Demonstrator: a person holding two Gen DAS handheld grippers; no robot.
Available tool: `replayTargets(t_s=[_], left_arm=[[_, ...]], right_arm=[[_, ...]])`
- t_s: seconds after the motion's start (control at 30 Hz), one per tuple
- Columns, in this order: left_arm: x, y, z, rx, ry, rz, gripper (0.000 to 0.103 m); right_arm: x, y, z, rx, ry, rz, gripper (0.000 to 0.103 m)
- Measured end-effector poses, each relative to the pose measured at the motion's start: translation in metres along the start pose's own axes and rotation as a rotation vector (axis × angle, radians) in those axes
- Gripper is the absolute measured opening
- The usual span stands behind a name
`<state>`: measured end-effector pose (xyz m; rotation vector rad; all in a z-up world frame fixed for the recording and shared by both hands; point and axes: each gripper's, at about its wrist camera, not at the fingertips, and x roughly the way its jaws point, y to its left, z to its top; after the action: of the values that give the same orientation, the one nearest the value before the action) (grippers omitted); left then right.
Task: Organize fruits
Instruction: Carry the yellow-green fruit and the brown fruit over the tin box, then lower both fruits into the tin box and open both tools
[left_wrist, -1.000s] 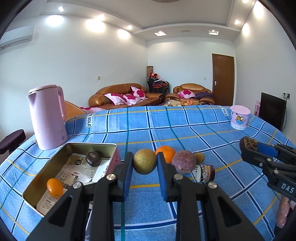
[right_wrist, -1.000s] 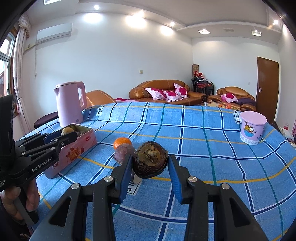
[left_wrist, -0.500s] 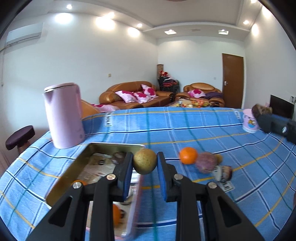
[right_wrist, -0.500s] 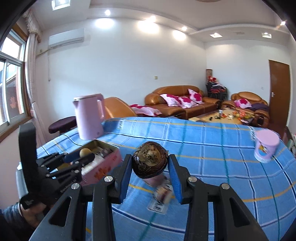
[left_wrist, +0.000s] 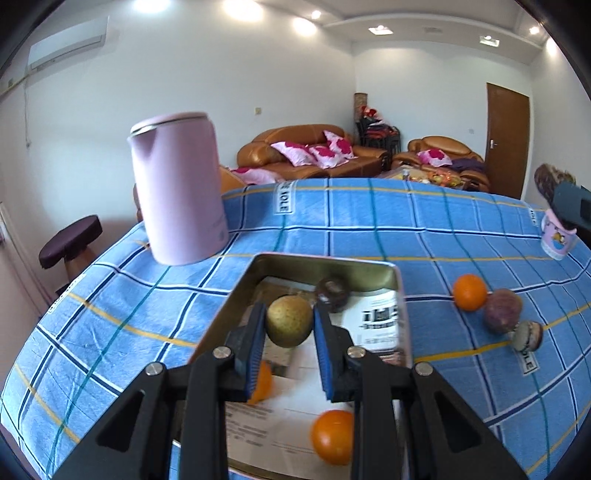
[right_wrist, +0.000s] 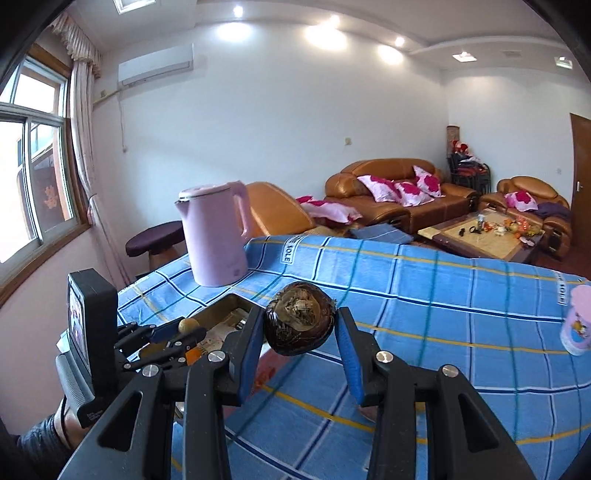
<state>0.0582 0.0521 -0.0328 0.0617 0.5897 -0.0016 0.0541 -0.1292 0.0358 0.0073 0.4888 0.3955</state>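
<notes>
My left gripper (left_wrist: 289, 326) is shut on a yellow-green pear (left_wrist: 289, 320) and holds it over the open metal tin (left_wrist: 325, 263). In the tin lie a dark round fruit (left_wrist: 333, 294) and two oranges (left_wrist: 331, 435). My right gripper (right_wrist: 300, 334) is shut on a dark brown mangosteen (right_wrist: 300, 324), held above the blue checked cloth (right_wrist: 424, 295), right of the tin (right_wrist: 218, 314). The left gripper (right_wrist: 184, 332) with the pear shows in the right wrist view. On the cloth right of the tin lie an orange (left_wrist: 470, 292), a purple fruit (left_wrist: 503, 311) and a small cut fruit (left_wrist: 529, 335).
A pink kettle (left_wrist: 177, 188) stands behind the tin at the left. A pink cup (left_wrist: 557, 240) stands at the far right of the table. A dark stool (left_wrist: 70, 243) is beyond the table's left edge. Sofas and a coffee table lie behind.
My left gripper has carried the pear leftward from the fruit pile to above the tin. My right gripper has moved left and up with the mangosteen, toward the tin.
</notes>
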Motion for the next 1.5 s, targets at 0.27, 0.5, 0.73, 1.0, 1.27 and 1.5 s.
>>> replayTargets(t_s=[0.27, 0.5, 0.73, 1.0, 1.27, 1.5], left_arm=[[0.015, 0.012, 0.001, 0.005, 0.038, 0.016, 0.027], [0.028, 0.013, -0.004, 0.015, 0.088, -0.019, 0.027], [0.035, 0.012, -0.005, 0.016, 0.108, -0.02, 0.027], [0.042, 0.015, -0.008, 0.006, 0.124, -0.021, 0.027], [0.043, 0.014, -0.01, 0.006, 0.125, -0.019, 0.03], [0.038, 0.014, -0.013, -0.007, 0.117, -0.012, 0.046]], right_arm=[[0.049, 0.019, -0.006, 0.002, 0.084, 0.053, 0.041], [0.076, 0.029, -0.021, -0.009, 0.153, 0.079, 0.042], [0.096, 0.036, -0.032, -0.024, 0.199, 0.094, 0.042], [0.113, 0.042, -0.044, -0.036, 0.238, 0.104, 0.042], [0.117, 0.05, -0.045, -0.068, 0.238, 0.1, 0.042], [0.117, 0.052, -0.045, -0.09, 0.237, 0.102, 0.042]])
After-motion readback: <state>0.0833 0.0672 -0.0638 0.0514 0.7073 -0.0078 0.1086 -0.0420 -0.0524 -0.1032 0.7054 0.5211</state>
